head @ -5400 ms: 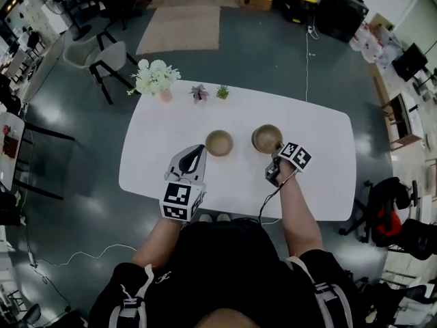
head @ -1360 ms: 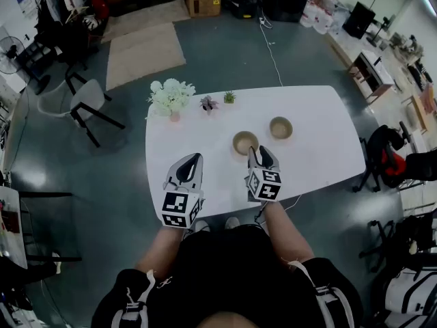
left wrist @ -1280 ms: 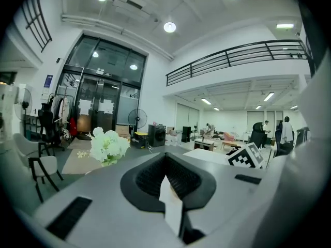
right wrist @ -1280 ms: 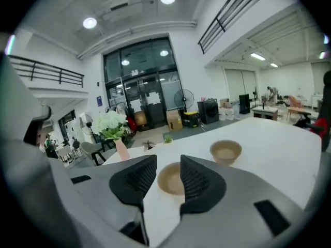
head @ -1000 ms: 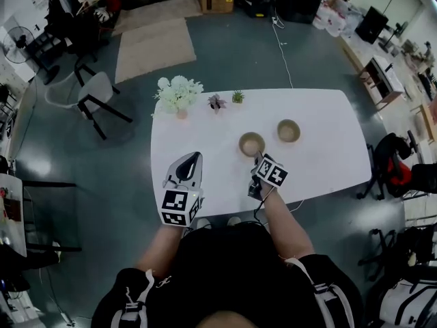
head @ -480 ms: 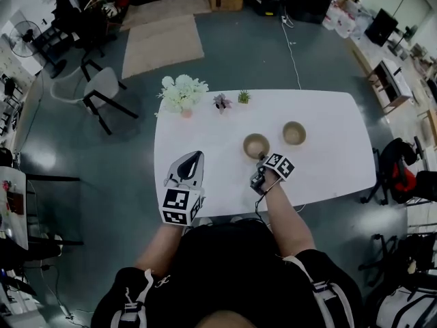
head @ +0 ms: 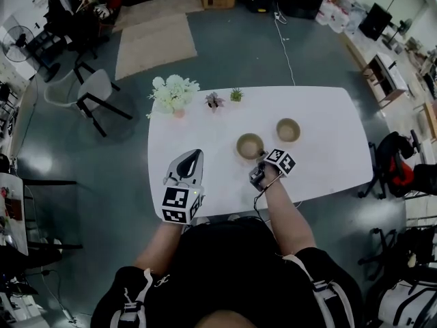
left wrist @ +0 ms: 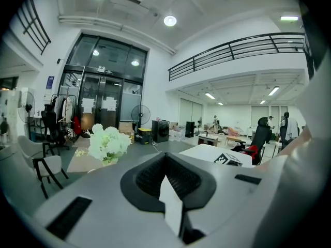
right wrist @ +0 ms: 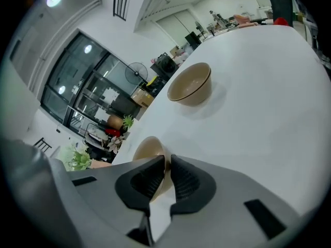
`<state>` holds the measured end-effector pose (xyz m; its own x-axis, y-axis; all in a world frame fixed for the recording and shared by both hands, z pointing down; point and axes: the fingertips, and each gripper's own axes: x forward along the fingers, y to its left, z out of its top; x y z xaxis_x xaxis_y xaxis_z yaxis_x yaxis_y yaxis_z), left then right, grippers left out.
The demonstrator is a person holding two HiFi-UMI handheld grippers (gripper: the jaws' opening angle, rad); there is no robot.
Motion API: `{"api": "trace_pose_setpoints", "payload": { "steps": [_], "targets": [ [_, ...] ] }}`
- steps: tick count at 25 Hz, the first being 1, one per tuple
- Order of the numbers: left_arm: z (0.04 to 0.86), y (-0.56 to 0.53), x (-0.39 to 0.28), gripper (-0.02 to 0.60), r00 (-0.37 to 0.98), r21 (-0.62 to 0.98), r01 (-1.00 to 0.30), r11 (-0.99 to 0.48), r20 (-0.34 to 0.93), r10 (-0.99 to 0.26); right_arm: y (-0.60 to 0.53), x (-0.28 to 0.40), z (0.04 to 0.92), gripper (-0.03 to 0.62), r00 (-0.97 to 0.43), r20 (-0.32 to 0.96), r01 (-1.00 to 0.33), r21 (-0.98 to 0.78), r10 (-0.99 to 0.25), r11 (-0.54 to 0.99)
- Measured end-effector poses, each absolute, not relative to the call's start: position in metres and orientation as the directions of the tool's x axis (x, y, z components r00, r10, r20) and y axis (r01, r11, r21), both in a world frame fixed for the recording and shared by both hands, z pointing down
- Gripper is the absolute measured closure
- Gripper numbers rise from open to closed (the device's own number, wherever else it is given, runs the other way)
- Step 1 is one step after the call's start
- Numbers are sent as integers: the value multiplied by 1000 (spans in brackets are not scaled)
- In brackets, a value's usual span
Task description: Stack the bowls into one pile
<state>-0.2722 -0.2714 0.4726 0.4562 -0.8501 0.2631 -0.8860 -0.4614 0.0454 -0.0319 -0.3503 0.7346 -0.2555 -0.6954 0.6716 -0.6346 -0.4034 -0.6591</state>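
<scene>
Two tan bowls stand apart on the white table. The near bowl sits just ahead of my right gripper. Its jaws are closing, tilted down, with the near edge of that bowl's rim pinched between them. The far bowl stands upright and untouched, further right and back. My left gripper hovers over the table's left front, jaws together, with nothing in them.
A vase of white flowers and two small potted plants line the table's far left edge. A chair stands on the floor to the left. A cable trails from my right gripper over the table's front edge.
My right gripper rolled, dipped toward the near bowl, and its jaws narrowed from wide to pinching the rim. The left gripper stayed where it was.
</scene>
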Motion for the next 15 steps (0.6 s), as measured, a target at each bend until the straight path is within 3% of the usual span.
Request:
{"api": "trace_pose_setpoints", "payload": {
  "steps": [6,15],
  "targets": [
    [476,-277,-272,568,449,48,-890,-454,266,-853,-354,-36,742,554,-270,684,-657,-645,-678,-390],
    [477,-281,-268,568,453,53,-888,-456,265,-851,-363,-33,720,557,-293,628,-567,-722,-721,-398]
  ]
}}
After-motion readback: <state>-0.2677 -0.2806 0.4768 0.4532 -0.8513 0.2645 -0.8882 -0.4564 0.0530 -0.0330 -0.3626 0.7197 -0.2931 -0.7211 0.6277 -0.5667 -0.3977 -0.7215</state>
